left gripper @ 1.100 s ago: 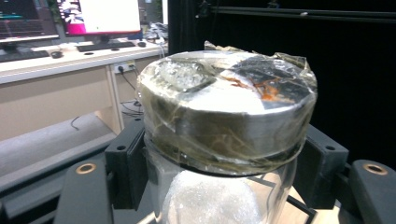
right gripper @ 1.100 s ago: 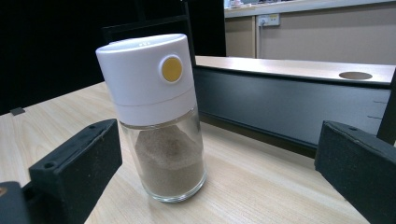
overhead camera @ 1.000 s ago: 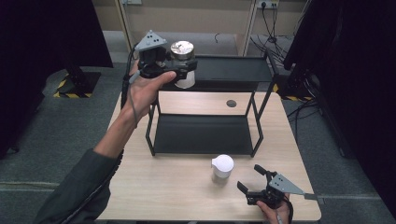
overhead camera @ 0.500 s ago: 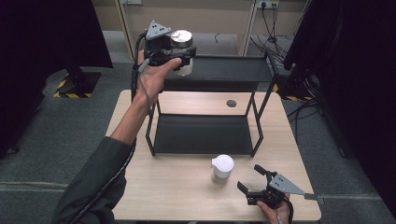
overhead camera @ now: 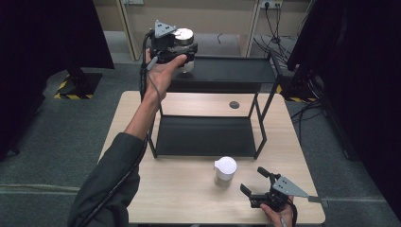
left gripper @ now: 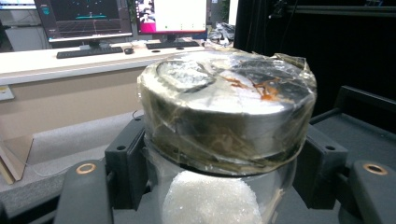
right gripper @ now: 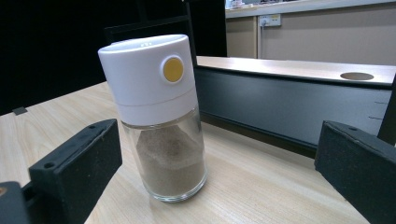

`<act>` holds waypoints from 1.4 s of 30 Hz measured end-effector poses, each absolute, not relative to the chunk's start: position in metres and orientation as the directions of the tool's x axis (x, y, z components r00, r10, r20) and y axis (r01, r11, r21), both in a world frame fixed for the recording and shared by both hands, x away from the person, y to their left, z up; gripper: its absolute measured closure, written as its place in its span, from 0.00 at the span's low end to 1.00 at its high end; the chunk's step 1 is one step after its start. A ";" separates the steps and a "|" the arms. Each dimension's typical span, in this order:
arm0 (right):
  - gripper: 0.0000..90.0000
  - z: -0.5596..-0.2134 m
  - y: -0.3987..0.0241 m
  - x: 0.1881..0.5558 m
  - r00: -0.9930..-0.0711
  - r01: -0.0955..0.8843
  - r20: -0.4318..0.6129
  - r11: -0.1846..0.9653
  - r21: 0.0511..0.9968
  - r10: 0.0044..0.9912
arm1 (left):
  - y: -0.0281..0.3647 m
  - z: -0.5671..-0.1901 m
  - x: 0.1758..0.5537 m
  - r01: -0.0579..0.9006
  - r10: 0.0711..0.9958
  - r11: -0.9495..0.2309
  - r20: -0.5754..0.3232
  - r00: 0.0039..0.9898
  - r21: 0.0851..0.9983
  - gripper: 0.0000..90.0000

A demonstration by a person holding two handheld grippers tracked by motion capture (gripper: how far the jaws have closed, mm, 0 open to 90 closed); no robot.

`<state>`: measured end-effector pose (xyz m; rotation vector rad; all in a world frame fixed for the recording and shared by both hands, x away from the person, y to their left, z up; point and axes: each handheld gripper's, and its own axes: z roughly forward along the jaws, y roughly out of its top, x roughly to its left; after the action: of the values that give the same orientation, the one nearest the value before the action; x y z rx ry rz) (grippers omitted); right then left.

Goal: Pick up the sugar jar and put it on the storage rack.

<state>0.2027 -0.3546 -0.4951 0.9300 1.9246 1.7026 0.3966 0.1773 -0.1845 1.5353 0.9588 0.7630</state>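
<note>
My left gripper [overhead camera: 182, 47] is shut on a glass jar [overhead camera: 185, 41] with a metal lid wrapped in clear film [left gripper: 229, 107] and white grains inside. It is held in the air over the left end of the black rack's top shelf [overhead camera: 227, 71]. A glass shaker with a white cap and a yellow dot [right gripper: 156, 114], holding brown powder, stands on the wooden table [overhead camera: 189, 198] in front of the rack. In the high view the shaker [overhead camera: 225, 170] sits just left of my right gripper [overhead camera: 255, 182], which is open with its jaws either side of it, not touching.
The black two-level rack has a lower shelf [overhead camera: 203, 135] resting on the table. A round cable hole [overhead camera: 234, 104] lies in the tabletop behind it. Desks with monitors [left gripper: 88, 18] stand beyond the table. Dark curtains flank both sides.
My left gripper has carried the jar up and away from me, to the far side over the rack's top shelf. The right gripper and the shaker have stayed put.
</note>
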 end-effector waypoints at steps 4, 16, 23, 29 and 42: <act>0.01 -0.495 -0.355 0.203 -0.696 0.211 0.126 0.034 0.977 0.707 | 0.174 -0.189 0.399 0.170 0.893 -0.056 -0.026 0.449 0.984 0.34; 0.01 -0.495 -0.355 0.203 -0.698 0.212 0.126 0.035 0.977 0.705 | 0.170 -0.199 0.403 0.172 0.898 -0.057 -0.024 0.439 0.983 0.34; 0.01 -0.495 -0.354 0.203 -0.698 0.211 0.125 0.036 0.977 0.705 | 0.168 -0.202 0.402 0.161 0.901 -0.052 -0.023 0.434 0.986 0.34; 0.01 -0.495 -0.354 0.203 -0.699 0.211 0.125 0.036 0.977 0.704 | 0.167 -0.199 0.400 0.188 0.907 -0.027 -0.055 0.416 0.982 0.19; 0.01 -0.495 -0.354 0.203 -0.701 0.210 0.125 0.036 0.977 0.702 | 0.159 -0.204 0.390 0.184 0.933 0.014 -0.079 0.351 0.983 0.00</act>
<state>0.2028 -0.3541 -0.4952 0.9221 1.9295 1.7060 0.3900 0.1588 -0.2045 1.4533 1.0788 0.8108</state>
